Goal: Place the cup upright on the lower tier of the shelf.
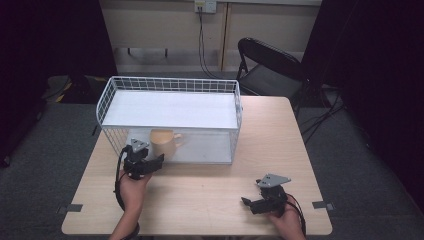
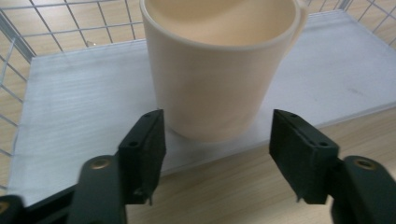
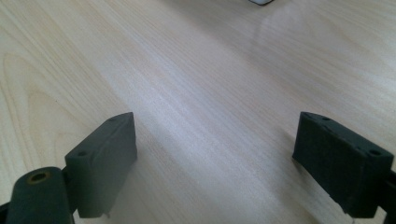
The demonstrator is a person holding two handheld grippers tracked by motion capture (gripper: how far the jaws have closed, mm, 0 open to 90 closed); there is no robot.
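Your left gripper (image 1: pixel 150 162) sits at the open front of the wire rack (image 1: pixel 112 95), its fingers (image 2: pixel 142 149) spread wide and lined up on either side of the mug (image 1: pixel 163 144). In the left gripper view the mug (image 2: pixel 219 70) stands upright just ahead of the fingers, near but not yet between them, so nothing is gripped. It rests near the front edge of the rack's lower white shelf (image 2: pixel 79 112), toward the left end, with the upper shelf (image 1: pixel 170 109) right above it. That low ceiling is probably why you come in level from the front and not from above: there is room to slide in, none to drop down.

The handle (image 1: pixel 178 140) points to your right in the high view, away from the left gripper's line, so the fingers face the plain round wall. That looks like a sensible grip, since the spread is a little wider than the body and both pads can close on smooth sides.

Your right gripper (image 1: pixel 252 202) rests low over the bare tabletop (image 1: pixel 210 200), well apart from the rack, fingers (image 3: pixel 105 161) wide apart and holding nothing. It seems parked there to stay out of the way, or to wait for the mug.

My guess at the next need: ease the left gripper forward until the mug sits between the pads, then close.
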